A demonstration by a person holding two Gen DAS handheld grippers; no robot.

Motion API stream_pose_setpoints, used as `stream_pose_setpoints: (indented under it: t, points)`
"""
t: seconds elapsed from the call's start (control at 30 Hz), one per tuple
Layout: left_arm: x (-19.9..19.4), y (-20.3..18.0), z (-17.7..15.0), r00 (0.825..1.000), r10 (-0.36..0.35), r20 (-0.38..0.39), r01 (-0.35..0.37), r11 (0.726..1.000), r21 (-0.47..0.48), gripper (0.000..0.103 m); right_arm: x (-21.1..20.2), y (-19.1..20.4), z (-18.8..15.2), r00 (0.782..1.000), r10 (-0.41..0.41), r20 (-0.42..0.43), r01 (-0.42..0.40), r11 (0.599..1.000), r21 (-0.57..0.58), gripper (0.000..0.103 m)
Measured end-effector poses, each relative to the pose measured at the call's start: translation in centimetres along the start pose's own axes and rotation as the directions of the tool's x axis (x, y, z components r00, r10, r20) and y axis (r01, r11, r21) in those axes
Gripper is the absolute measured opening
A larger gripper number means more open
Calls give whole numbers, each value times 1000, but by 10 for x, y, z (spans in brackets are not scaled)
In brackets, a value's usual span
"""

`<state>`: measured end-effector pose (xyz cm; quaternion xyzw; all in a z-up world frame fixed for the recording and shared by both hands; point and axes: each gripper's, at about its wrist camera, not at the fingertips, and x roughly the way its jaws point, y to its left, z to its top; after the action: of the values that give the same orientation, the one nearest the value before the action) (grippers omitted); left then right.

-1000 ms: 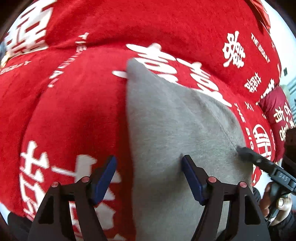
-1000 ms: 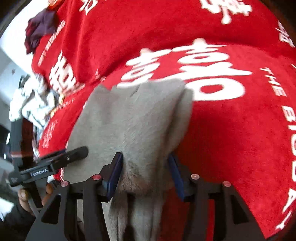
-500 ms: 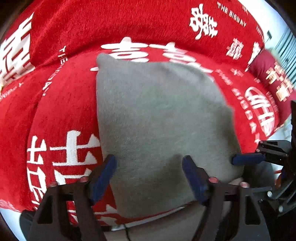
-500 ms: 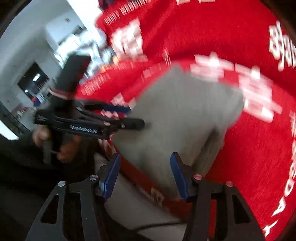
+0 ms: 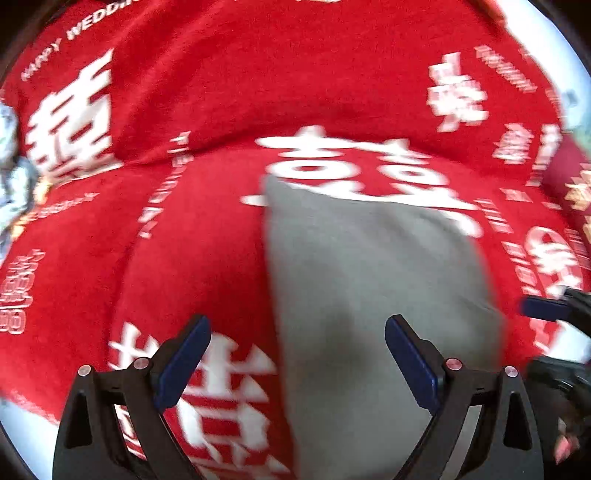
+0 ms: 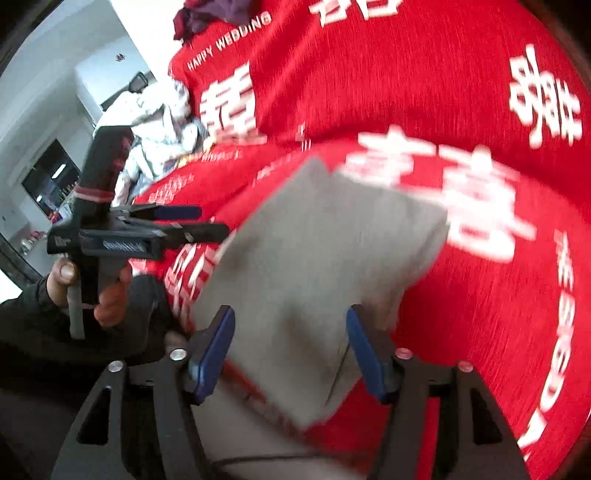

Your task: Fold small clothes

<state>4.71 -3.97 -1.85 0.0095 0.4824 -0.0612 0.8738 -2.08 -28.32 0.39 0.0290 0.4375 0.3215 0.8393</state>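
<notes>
Left tongs (image 5: 297, 360): spread wide with nothing between the blue pads, held above the near edge of the grey cloth; in the right wrist view (image 6: 201, 221) they show side-on at the left, gripped by a bare hand (image 6: 107, 291).
Right tongs (image 6: 290, 347): parted to a moderate gap, holding nothing, poised over the near end of the folded piece; from the left wrist view only one blue pad (image 5: 543, 308) and dark body show at the right edge.
Folded grey garment (image 5: 369, 295): a flat rectangle lying on the red blanket, near the front edge; also (image 6: 314, 266).
Long axis: runs from the near edge away toward the backrest, the far left corner coming to a point by the large white character.
Layers: in the right wrist view a stacked edge shows along its right side.
Red blanket (image 5: 192, 236): plush, printed with white Chinese characters and "HAPPY WEDDING" lettering, draped over a seat and backrest.
Pile of pale clothes (image 6: 155, 122): at the far left of the blanket, well apart from the grey piece.
Dark purple clothing (image 6: 214, 14): on top of the backrest.
Blur: both views are smeared.
</notes>
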Motion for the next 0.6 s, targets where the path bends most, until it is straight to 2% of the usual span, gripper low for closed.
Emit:
stream_pose_setpoints:
  t: [0.1,0.17,0.23,0.27,0.33,0.37,0.43,0.5,0.57,0.6]
  points:
    - [41,13,10,995,20,-102,-29,996,-84,96,33,-12,20,998,-64,-27,65,998,22,68]
    - [58,21,8,992,-36,-125,17,989,-149,103,57,-26,23,985,-149,-82,153,987,41,67]
    - [59,28,8,989,-60,-134,34,983,-182,103,76,-43,22,967,-208,-150,222,971,85,67]
    - [55,29,10,989,-61,-135,36,983,-177,103,78,-51,21,970,-194,-148,212,970,122,67]
    - [40,30,14,995,-51,-84,37,986,-163,103,67,-55,24,981,-155,-113,173,970,172,68]
    - [34,32,20,998,-48,-49,40,987,-159,103,57,-52,27,987,-141,-78,153,973,171,68]
    - [34,32,31,999,-41,-36,34,984,-174,103,45,-41,37,991,-133,-15,133,984,119,68]
    - [48,31,46,997,-25,-72,11,983,-185,103,48,-37,47,990,-142,-14,143,986,82,68]
    - [77,24,57,987,37,-154,-59,988,-140,103,65,-40,56,987,-149,-57,153,985,78,69]
    - [82,23,57,985,56,-165,-78,989,-126,103,79,-46,59,986,-139,-91,147,984,98,69]
